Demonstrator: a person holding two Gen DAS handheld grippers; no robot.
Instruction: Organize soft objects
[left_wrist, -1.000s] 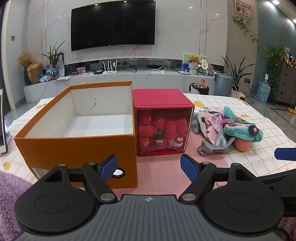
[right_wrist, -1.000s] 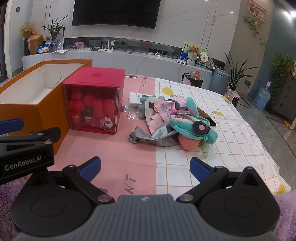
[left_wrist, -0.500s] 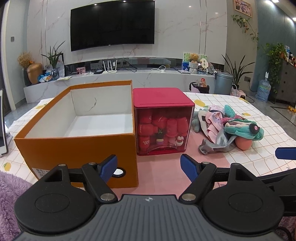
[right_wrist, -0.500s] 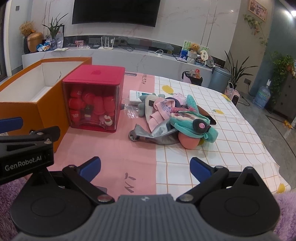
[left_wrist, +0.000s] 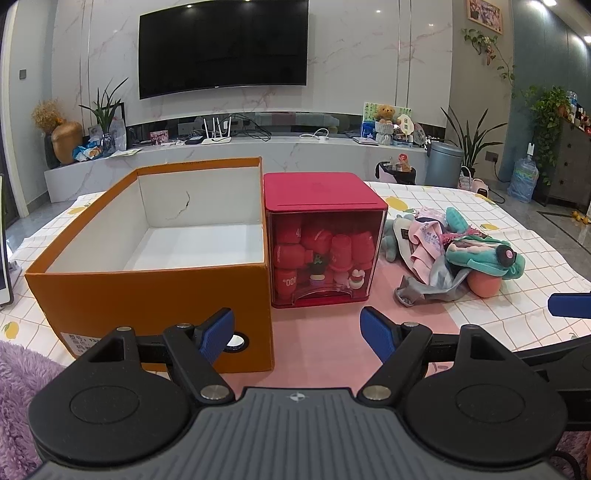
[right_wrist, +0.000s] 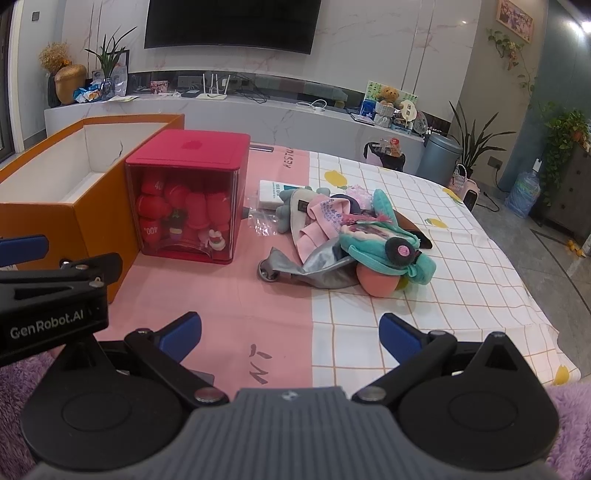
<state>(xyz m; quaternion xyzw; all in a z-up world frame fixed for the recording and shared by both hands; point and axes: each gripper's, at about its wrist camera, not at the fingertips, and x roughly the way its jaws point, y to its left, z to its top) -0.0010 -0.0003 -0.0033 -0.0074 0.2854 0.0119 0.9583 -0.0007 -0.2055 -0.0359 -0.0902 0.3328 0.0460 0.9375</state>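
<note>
A pile of soft toys and cloths (right_wrist: 351, 236) lies on the table right of centre: a teal plush (right_wrist: 388, 254), a pink cloth, a grey piece and a peach ball (right_wrist: 376, 282). The pile also shows in the left wrist view (left_wrist: 450, 254). An open, empty orange box (left_wrist: 147, 251) stands at the left, also seen in the right wrist view (right_wrist: 55, 192). My left gripper (left_wrist: 297, 334) is open and empty before the box. My right gripper (right_wrist: 290, 332) is open and empty, short of the pile.
A red-lidded clear box (left_wrist: 323, 243) holding red soft items stands beside the orange box, also in the right wrist view (right_wrist: 188, 195). A white packet (right_wrist: 271, 194) and clear plastic lie behind the pile. The table edge (right_wrist: 532, 295) runs at the right.
Both views have shifted slightly, with the right gripper edging a little toward the pile. Both grippers stay open and empty.
</note>
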